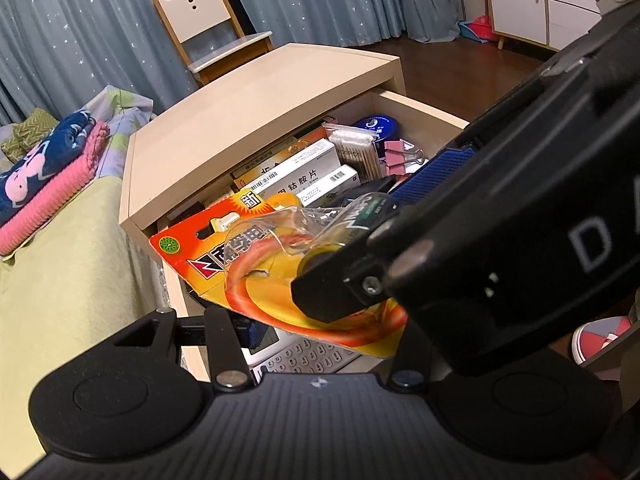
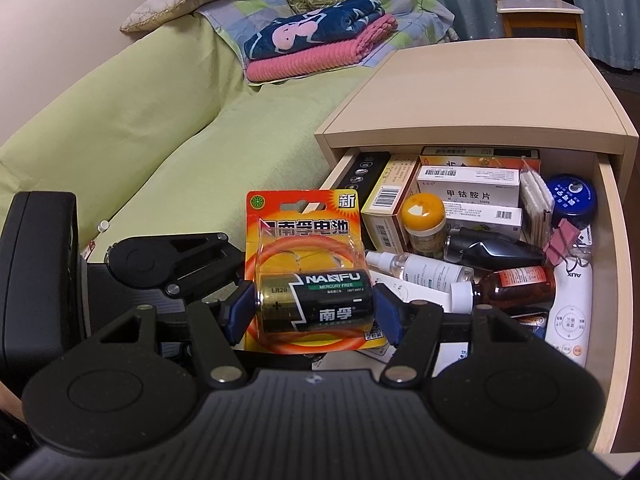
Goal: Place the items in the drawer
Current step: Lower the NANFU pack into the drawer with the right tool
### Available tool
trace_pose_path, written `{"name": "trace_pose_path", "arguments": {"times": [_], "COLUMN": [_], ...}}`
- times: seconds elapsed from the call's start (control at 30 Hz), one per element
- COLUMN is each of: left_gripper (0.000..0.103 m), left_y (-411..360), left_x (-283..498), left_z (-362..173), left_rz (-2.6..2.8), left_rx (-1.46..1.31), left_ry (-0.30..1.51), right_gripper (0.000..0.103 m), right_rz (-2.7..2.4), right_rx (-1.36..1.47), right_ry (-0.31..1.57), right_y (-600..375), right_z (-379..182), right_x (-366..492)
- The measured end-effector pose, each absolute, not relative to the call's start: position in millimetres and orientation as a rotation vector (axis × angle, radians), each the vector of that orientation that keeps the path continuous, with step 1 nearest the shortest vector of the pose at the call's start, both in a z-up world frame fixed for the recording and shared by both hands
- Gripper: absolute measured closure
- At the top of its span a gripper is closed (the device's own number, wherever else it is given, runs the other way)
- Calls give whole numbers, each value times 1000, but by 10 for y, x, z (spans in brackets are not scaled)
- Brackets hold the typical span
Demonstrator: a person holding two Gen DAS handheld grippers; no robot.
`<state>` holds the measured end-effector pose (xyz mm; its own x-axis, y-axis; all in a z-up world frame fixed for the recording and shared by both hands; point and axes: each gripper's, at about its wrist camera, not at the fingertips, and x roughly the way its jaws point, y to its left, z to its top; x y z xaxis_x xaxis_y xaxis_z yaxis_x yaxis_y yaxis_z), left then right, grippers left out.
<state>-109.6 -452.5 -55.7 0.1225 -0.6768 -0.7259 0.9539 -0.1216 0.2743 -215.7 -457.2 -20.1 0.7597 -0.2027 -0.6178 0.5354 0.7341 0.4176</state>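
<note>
The bedside cabinet (image 2: 480, 92) stands against the green bed (image 2: 140, 128), and its drawer (image 2: 612, 280) is pulled wide open and crowded: medicine boxes (image 2: 468, 188) at the back, a blue tin (image 2: 574, 198) and pink binder clips (image 2: 562, 236) to the right, a white remote (image 2: 572, 312) along the right wall, bottles and a dark razor-like gadget (image 2: 492, 248) in the middle.

The right tongs (image 2: 314, 314) are clamped on a battery pack (image 2: 308, 240), their blue pads pressing either side of the fat cell in its blister. The card stands upright, long axis running away from the tongs, and hangs over the drawer's near left corner, not yet down among the contents. So the drop lies forward and to the right; the yellow-capped jar (image 2: 424, 220) and the spray bottle (image 2: 424, 268) sit just beside the card and could snag it.

The left tongs (image 2: 172, 264) sit lower left, nearer the bed; I cannot tell whether they are open or closed.
</note>
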Motion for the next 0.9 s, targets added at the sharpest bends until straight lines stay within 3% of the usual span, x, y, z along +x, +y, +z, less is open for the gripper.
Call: {"name": "trace_pose_path", "arguments": {"times": [0.9], "left_gripper": [48], "left_y": [-4501], "left_x": [-916], "left_z": [-545], "left_rz": [-1418], "left_rx": [919], "left_ry": [453], "right_gripper": [44], "right_rz": [-431], "right_rx": [538], "right_ry": [641], "right_y": [-4759], "right_z": [-302], "right_x": [-1941]}}
